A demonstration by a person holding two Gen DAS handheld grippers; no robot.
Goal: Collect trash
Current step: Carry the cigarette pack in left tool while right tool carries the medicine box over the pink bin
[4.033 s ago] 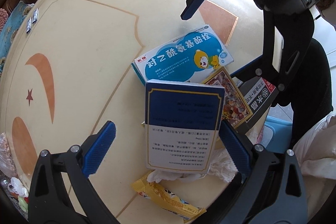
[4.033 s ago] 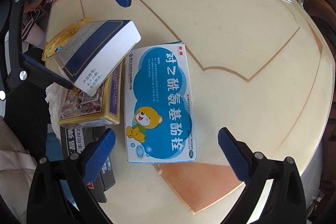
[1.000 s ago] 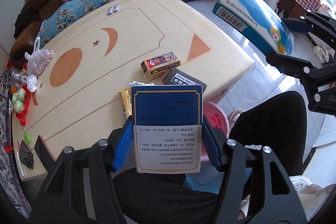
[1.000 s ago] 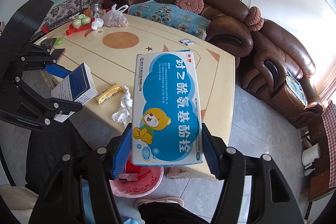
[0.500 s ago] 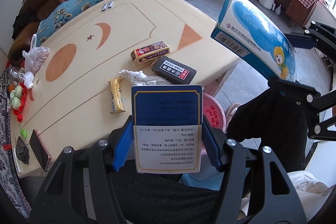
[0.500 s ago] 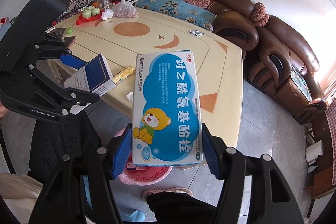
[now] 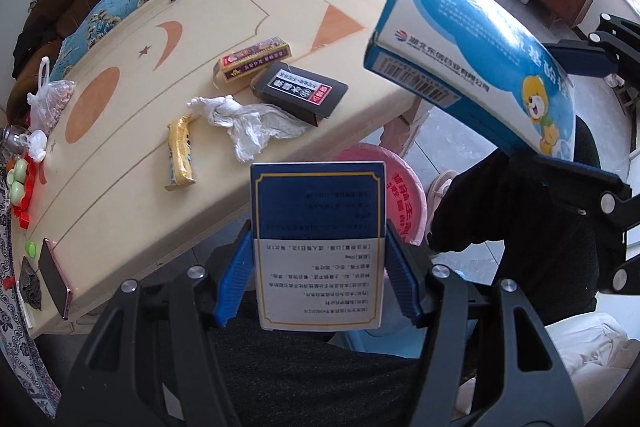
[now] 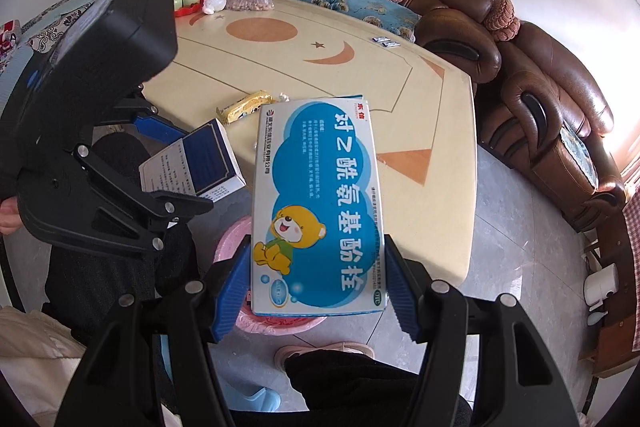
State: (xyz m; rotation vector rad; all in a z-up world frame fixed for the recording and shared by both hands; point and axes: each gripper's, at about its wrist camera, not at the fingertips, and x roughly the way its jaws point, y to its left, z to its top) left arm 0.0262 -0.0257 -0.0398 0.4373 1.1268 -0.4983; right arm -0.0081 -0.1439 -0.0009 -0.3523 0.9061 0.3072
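Both boxes have come off the cream table (image 7: 120, 187) since four seconds ago and now hang past its near edge, lower than half a second back, with the pink basin (image 7: 404, 195) on the floor beneath them. On the tabletop lie a black carton (image 7: 300, 93), a red-and-gold carton (image 7: 254, 61), a crumpled tissue (image 7: 248, 123) and a yellow wrapper (image 7: 180, 151), all well apart from either tool.

Largest of the held things is the light-blue medicine box with the bear (image 8: 318, 207): the right gripper (image 8: 318, 287) pinches its lower end across its width, its long axis running away from the fingers along their line. The left gripper (image 7: 320, 267) likewise clamps the smaller navy-and-white box (image 7: 318, 247) by its sides, long axis forward.

The basin shows just behind both boxes, roughly equally near each, so the drop likely needs only a little more descent.
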